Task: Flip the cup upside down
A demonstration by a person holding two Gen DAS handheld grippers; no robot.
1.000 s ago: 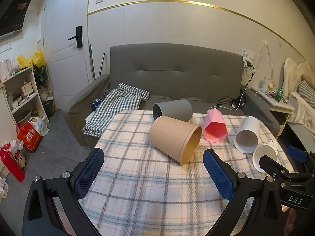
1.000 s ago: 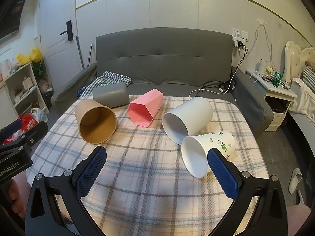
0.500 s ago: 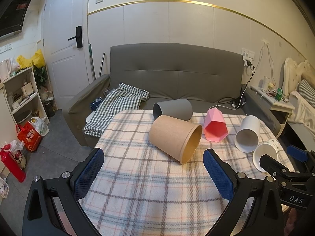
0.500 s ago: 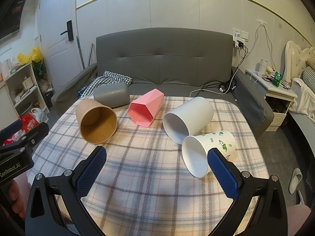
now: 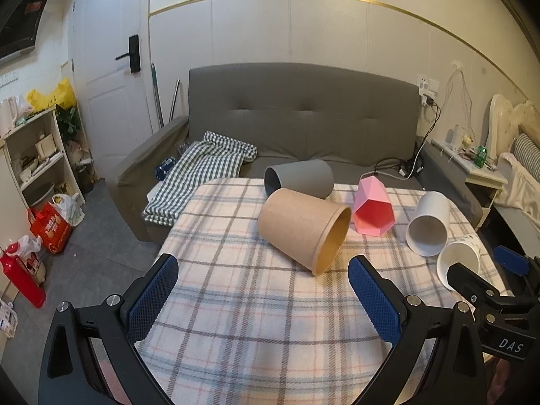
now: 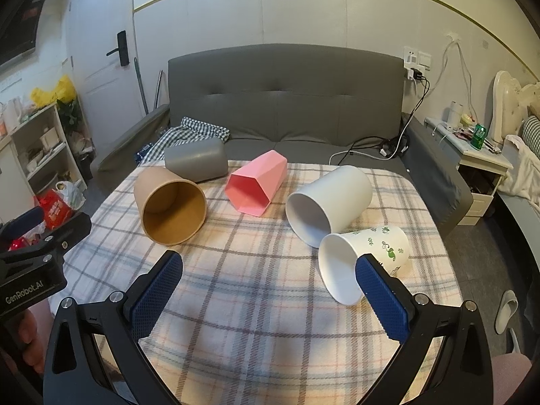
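Observation:
Several cups lie on their sides on the plaid tablecloth [image 6: 256,280]: a brown paper cup [image 6: 168,207] [image 5: 302,229], a grey cup [image 6: 195,163] [image 5: 300,177], a pink faceted cup [image 6: 256,182] [image 5: 373,206], a white cup [image 6: 329,199] [image 5: 428,222] and a white cup with green print [image 6: 361,263] [image 5: 459,260]. My left gripper [image 5: 263,295] is open and empty, just short of the brown cup. My right gripper [image 6: 270,290] is open and empty, its right finger in front of the printed cup.
A grey sofa [image 6: 287,101] with a checked cloth [image 5: 202,168] stands behind the table. A shelf [image 5: 33,155] and bags [image 5: 50,226] stand at the left, a bedside table [image 6: 482,158] at the right. Each gripper shows at the edge of the other's view.

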